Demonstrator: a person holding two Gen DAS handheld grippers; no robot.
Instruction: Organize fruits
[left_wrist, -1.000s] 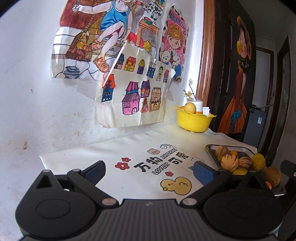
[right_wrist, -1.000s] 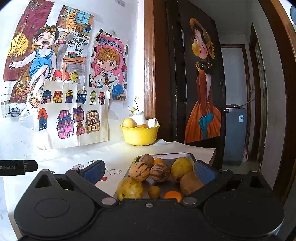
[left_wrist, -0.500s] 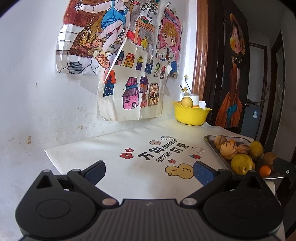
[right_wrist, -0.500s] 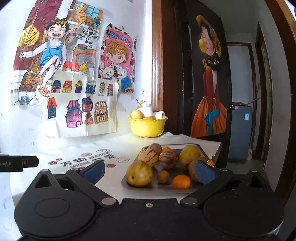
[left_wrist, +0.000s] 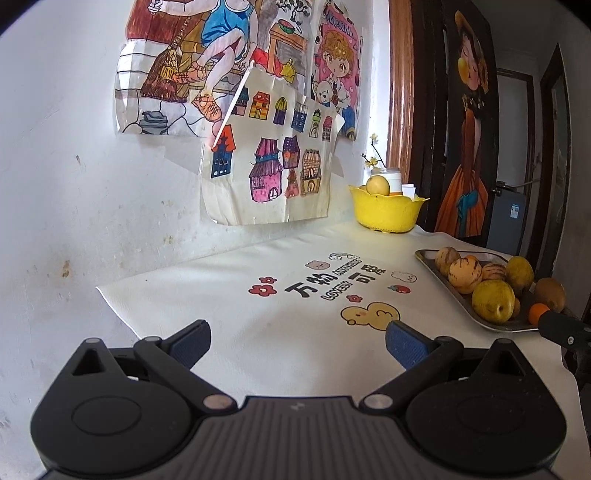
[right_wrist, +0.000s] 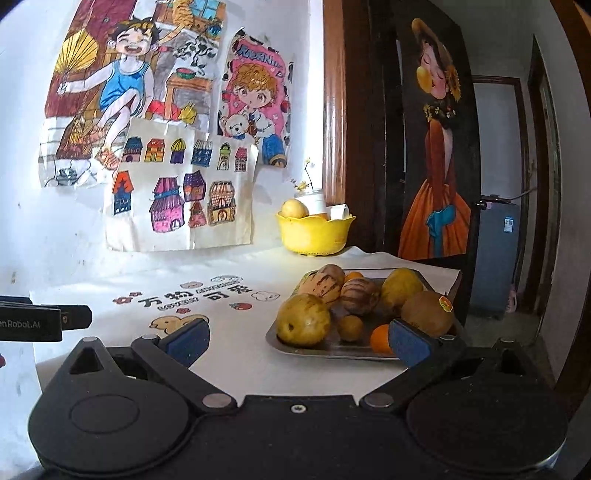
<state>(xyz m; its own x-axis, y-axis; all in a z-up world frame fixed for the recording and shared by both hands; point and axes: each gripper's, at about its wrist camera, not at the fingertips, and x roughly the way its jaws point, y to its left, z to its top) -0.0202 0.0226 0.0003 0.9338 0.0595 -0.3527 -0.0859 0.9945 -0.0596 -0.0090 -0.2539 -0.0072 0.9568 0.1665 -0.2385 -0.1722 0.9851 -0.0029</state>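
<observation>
- Right wrist view: the right gripper (right_wrist: 298, 341) hovers wide open and empty, the metal tray (right_wrist: 334, 350) of fruit just ahead and slightly right of its fingers.
- Nearest is a round yellow-green fruit (right_wrist: 303, 319) at the tray's front-left corner — no marked long axis; a small orange (right_wrist: 382, 338) sits by the right fingertip.
- The left gripper (left_wrist: 298, 341), also spread and empty, faces bare printed cloth (left_wrist: 236, 295); the tray lies well to its right, so the right hand is nearer.
- A yellow bowl (right_wrist: 314, 230) stands beyond the tray by the wall — path apparently unobstructed.
</observation>
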